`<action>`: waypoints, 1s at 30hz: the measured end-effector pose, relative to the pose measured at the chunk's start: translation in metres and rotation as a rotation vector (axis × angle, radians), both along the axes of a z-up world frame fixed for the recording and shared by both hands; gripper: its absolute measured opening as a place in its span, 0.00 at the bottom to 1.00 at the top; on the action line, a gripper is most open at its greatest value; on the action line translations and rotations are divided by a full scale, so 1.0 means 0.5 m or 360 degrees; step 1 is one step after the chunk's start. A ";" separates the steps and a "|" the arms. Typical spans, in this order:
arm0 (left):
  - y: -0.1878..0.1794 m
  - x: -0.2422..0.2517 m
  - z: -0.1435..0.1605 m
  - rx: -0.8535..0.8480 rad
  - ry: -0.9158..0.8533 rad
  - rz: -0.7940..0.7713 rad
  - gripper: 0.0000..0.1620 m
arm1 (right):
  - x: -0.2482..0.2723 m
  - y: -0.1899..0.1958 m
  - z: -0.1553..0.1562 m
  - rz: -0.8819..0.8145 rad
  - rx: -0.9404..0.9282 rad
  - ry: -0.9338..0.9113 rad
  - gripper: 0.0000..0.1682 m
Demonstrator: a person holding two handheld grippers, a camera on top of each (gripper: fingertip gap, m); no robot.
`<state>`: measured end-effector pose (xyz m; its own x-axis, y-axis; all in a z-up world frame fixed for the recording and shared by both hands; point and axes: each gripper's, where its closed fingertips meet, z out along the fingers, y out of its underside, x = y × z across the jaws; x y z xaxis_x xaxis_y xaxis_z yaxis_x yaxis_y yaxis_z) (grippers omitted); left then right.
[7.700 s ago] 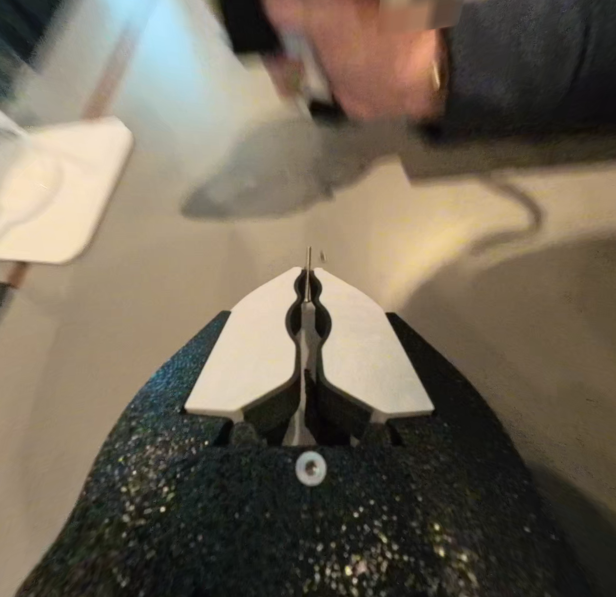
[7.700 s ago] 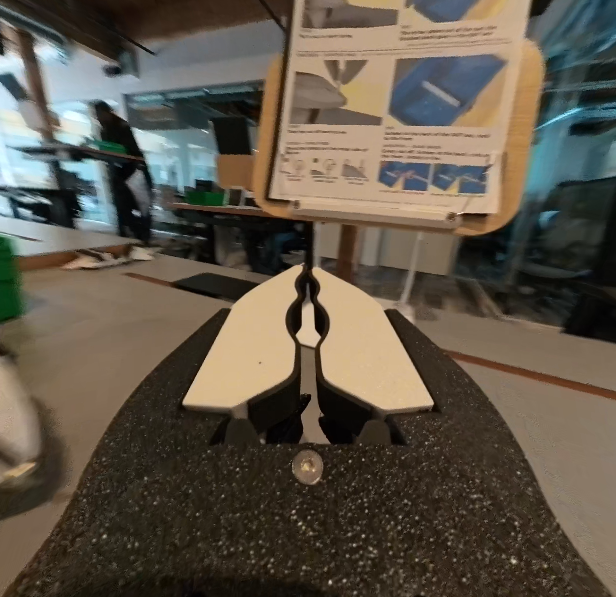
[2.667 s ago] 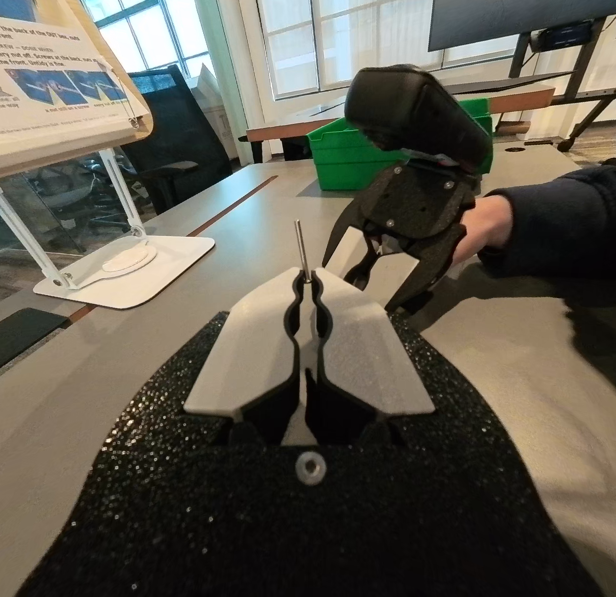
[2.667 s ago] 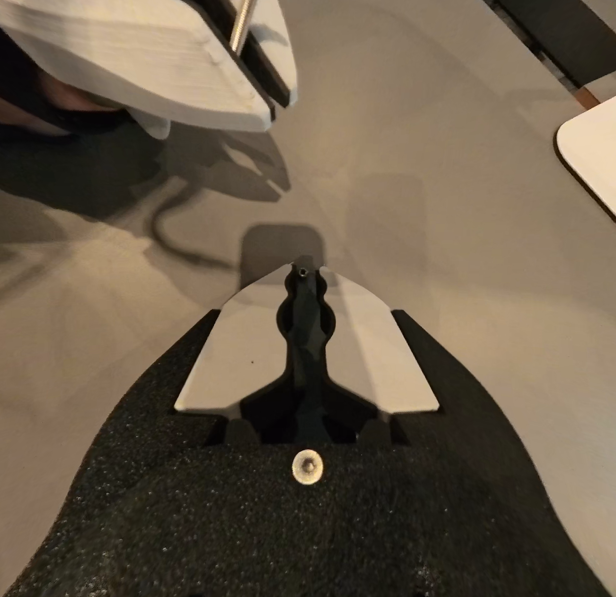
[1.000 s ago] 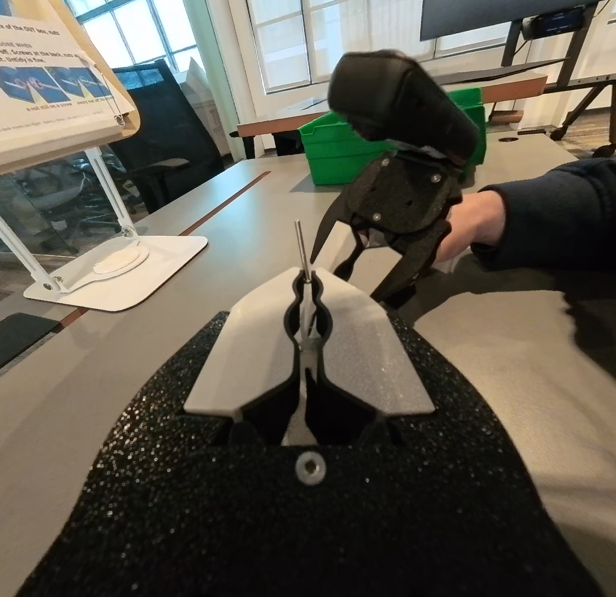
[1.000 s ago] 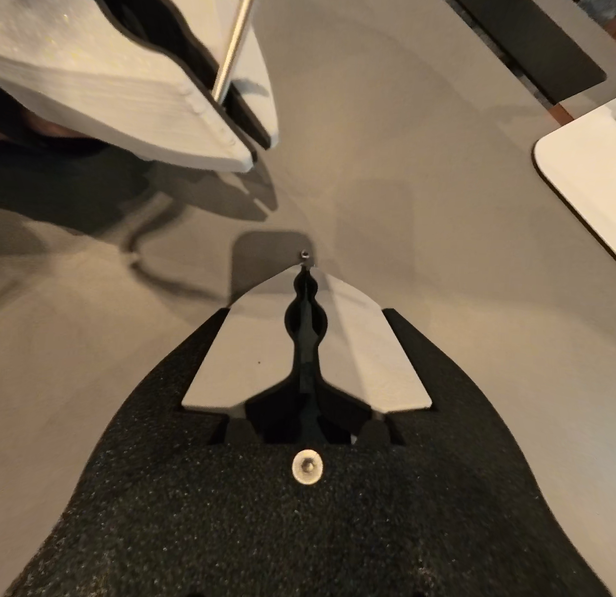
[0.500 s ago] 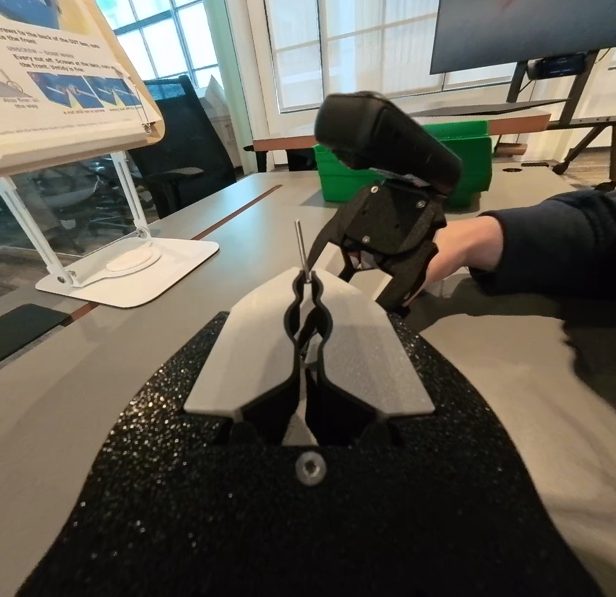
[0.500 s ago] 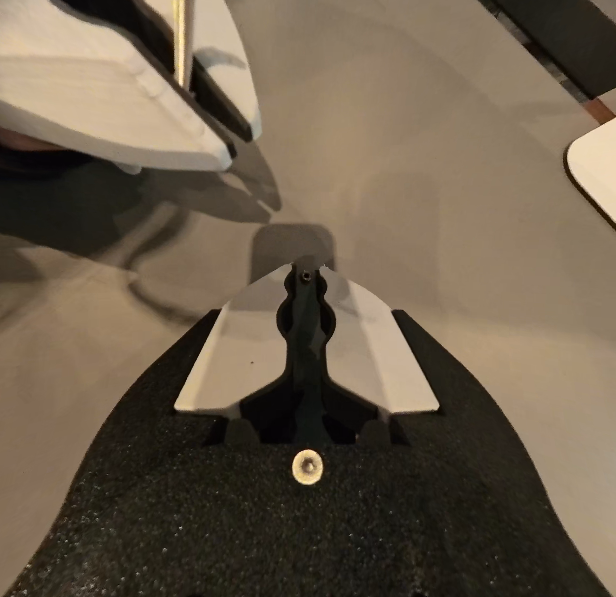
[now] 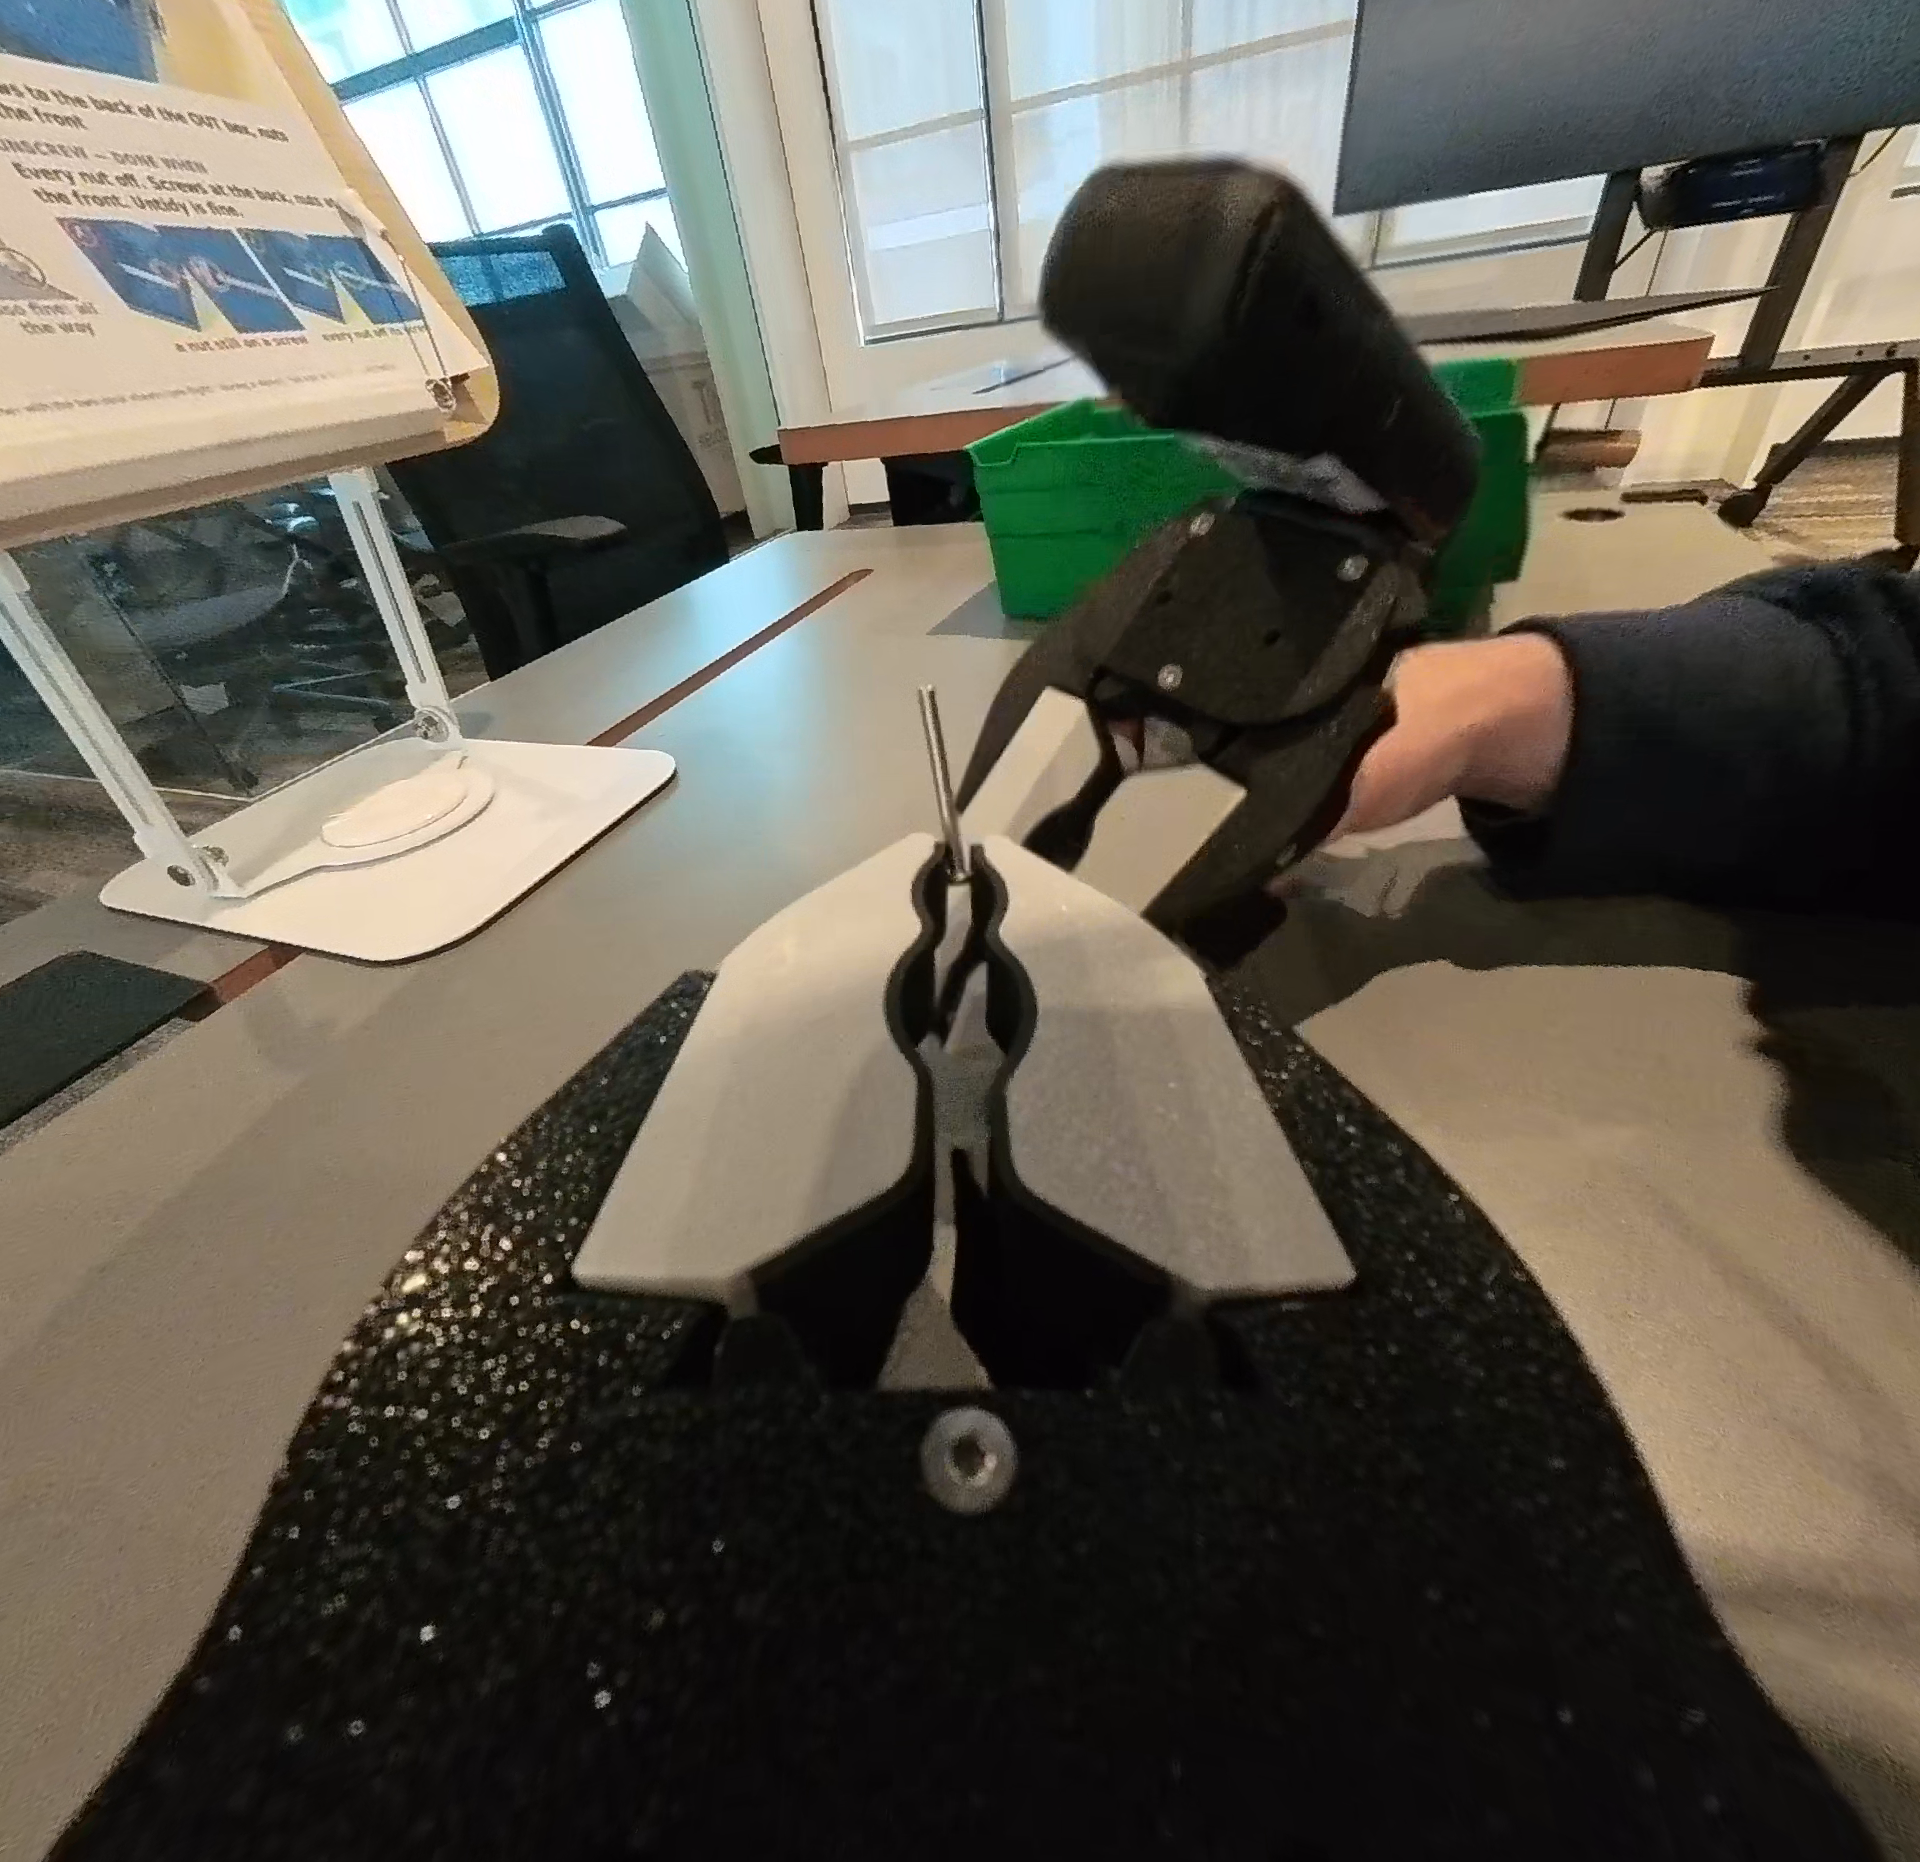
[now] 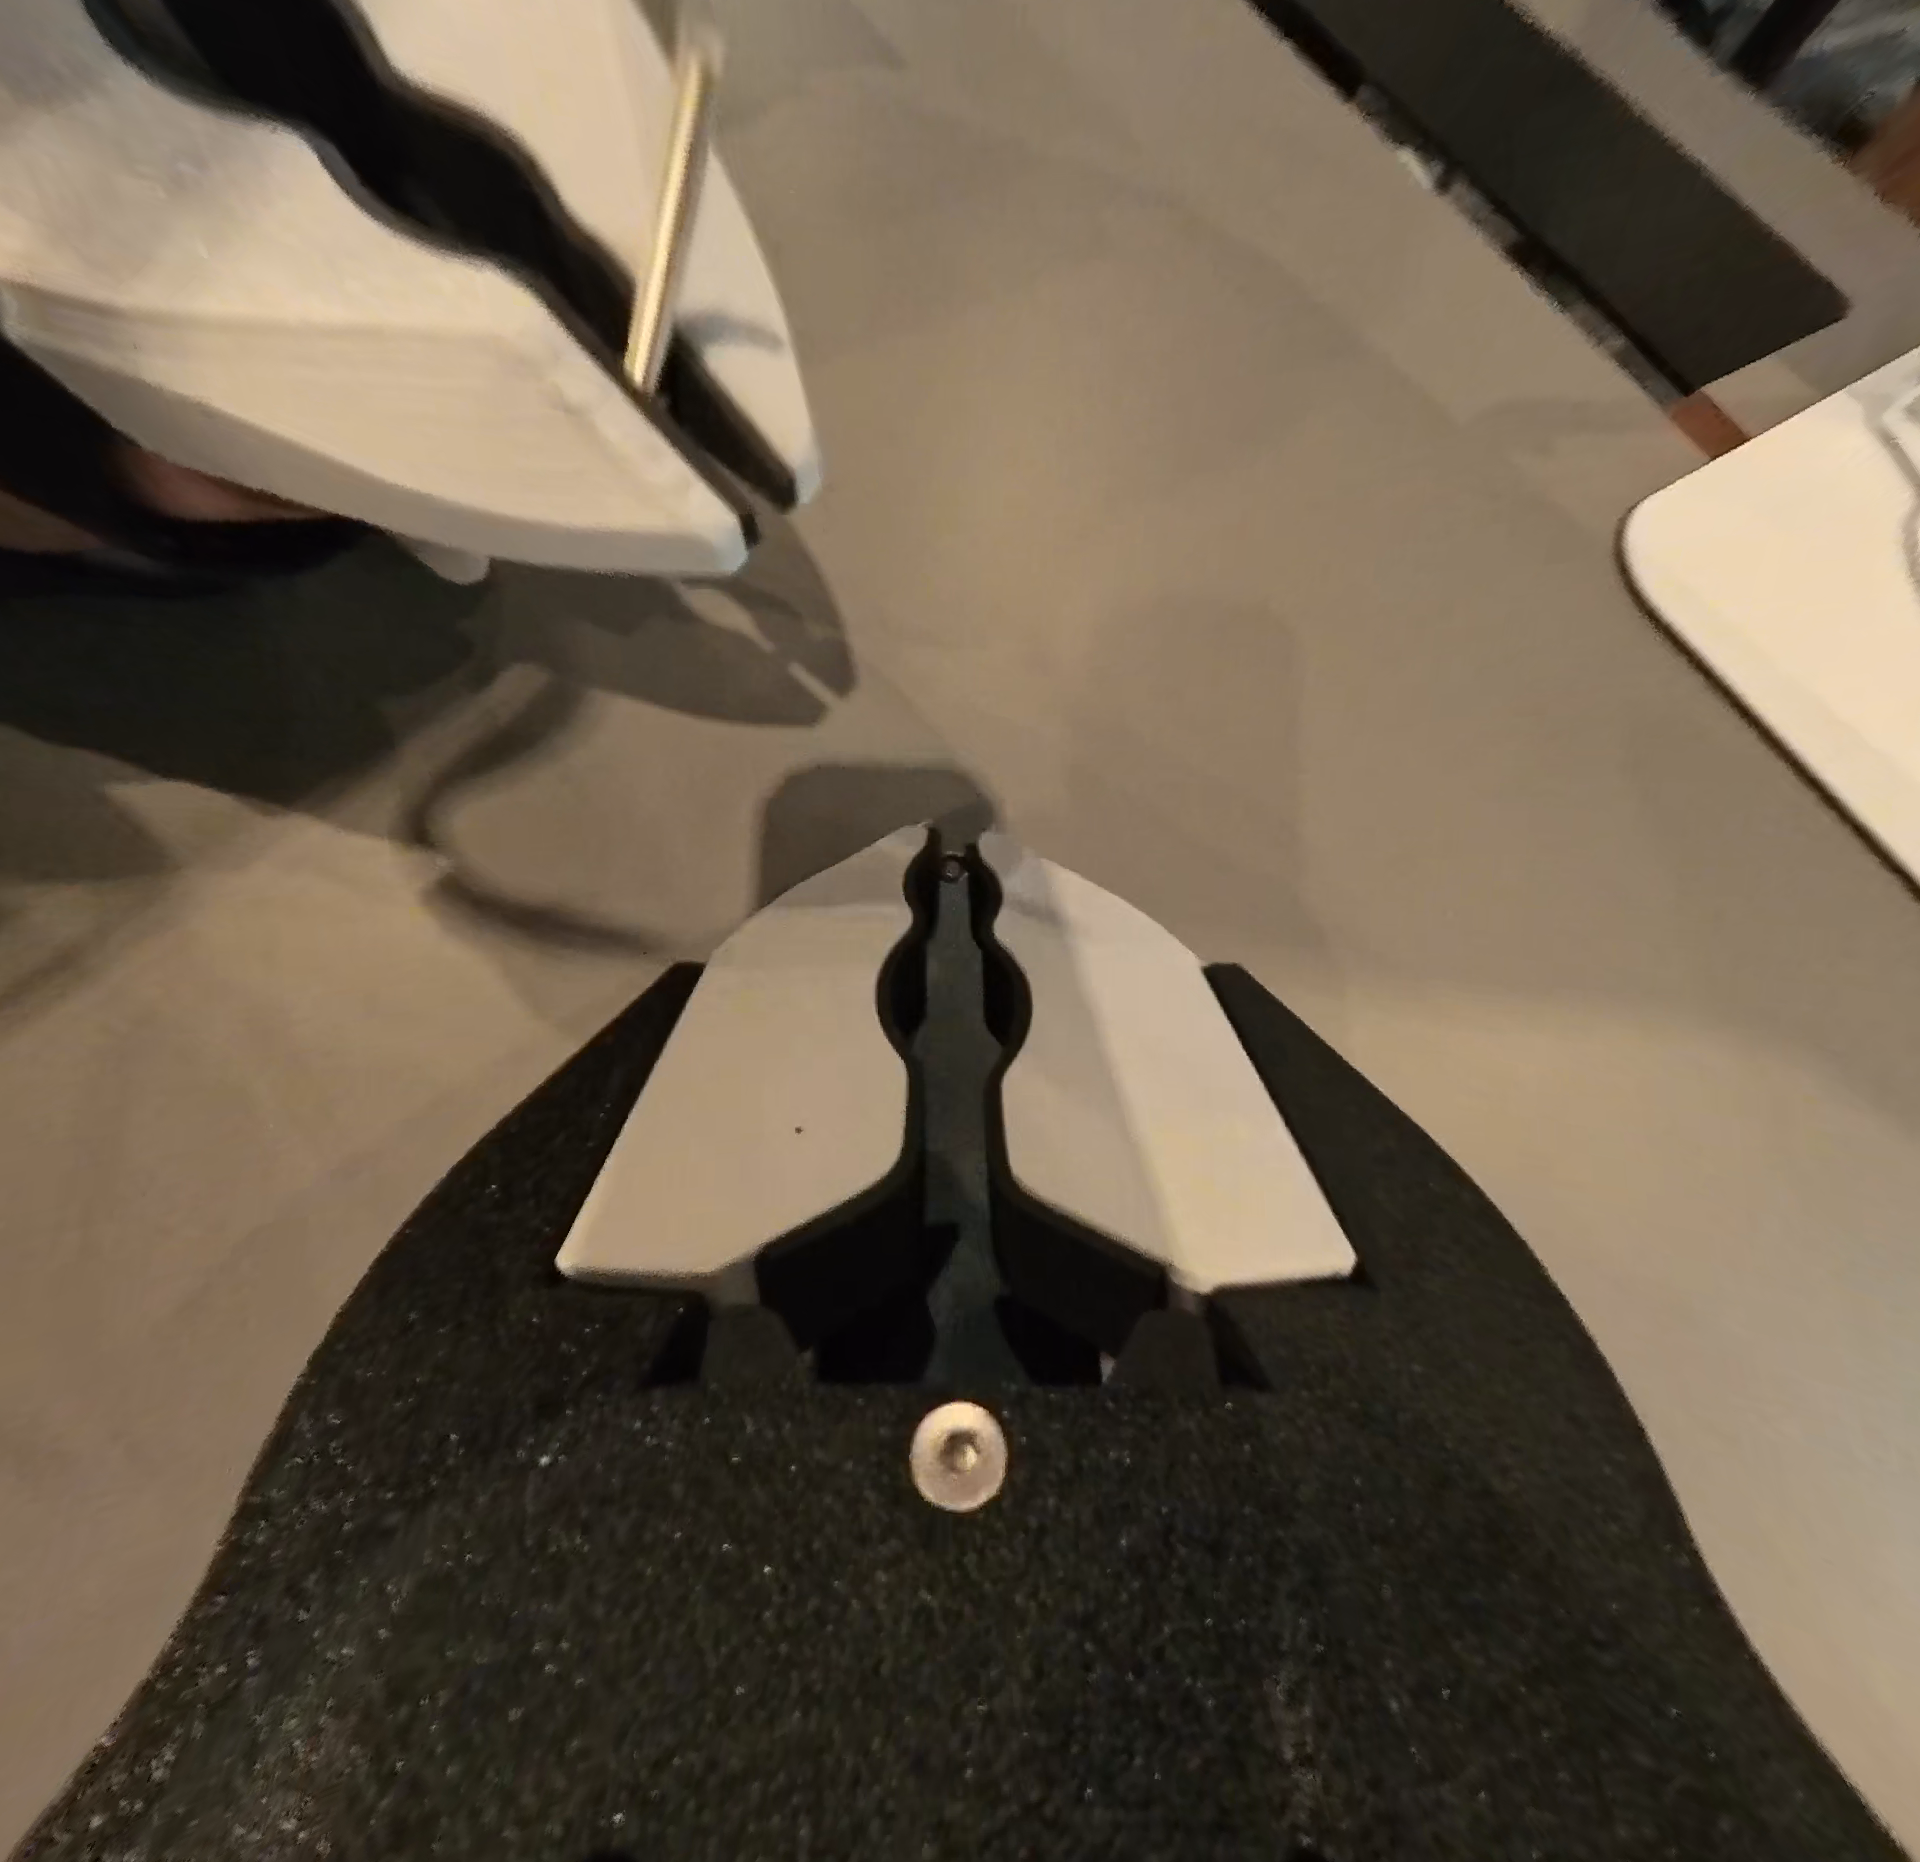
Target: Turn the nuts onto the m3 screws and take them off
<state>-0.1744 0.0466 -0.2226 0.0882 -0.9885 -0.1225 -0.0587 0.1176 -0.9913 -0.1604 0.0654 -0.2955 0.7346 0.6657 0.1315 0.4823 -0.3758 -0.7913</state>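
My left gripper is shut on a thin metal screw that stands up out of its tips. It also shows at the upper left of the right wrist view, with the screw between its white fingers. My right gripper points down at the grey table, its tips closed on a tiny nut. In the left wrist view its black body is held by a hand just beyond and right of the screw.
A document stand with a white base stands on the table at the left; the base also shows in the right wrist view. Green bins sit at the back. A black mat lies near a brown seam. The gap from one gripper's tips to the other's is roughly 7 cm. The base is about 25 cm from both grippers' fingertips. It is also in sight in the left wrist view.
The right gripper opened a little around the nut on the table, then closed its tips on it. The left gripper stayed shut on the screw and shifted slightly.
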 end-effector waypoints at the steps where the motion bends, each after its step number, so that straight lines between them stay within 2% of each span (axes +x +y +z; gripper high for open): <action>1: -0.001 0.001 -0.001 0.0007 0.0009 -0.0004 0.02 | 0.005 0.000 0.015 -0.0011 0.0031 0.0023 0.03; 8: -0.017 0.011 -0.018 0.0089 0.0111 -0.0051 0.02 | 0.012 -0.028 0.132 0.0041 0.0152 0.0387 0.02; 15: -0.027 0.018 -0.030 0.0142 0.0180 -0.0079 0.02 | -0.012 -0.057 0.195 0.0168 0.0210 0.0589 0.02; 24: -0.028 0.018 -0.031 0.0158 0.0187 -0.0076 0.02 | -0.012 -0.060 0.190 0.0168 0.0213 0.0538 0.00; 30: -0.022 0.016 -0.027 0.0147 0.0169 -0.0041 0.02 | 0.047 -0.031 0.133 -0.0048 0.0162 0.0435 0.00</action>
<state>-0.1663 0.0357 -0.2363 0.0443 -0.9744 -0.2205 -0.1584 0.2111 -0.9645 -0.1369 0.0500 -0.2288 0.7713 0.6365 -0.0089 0.2360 -0.2988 -0.9247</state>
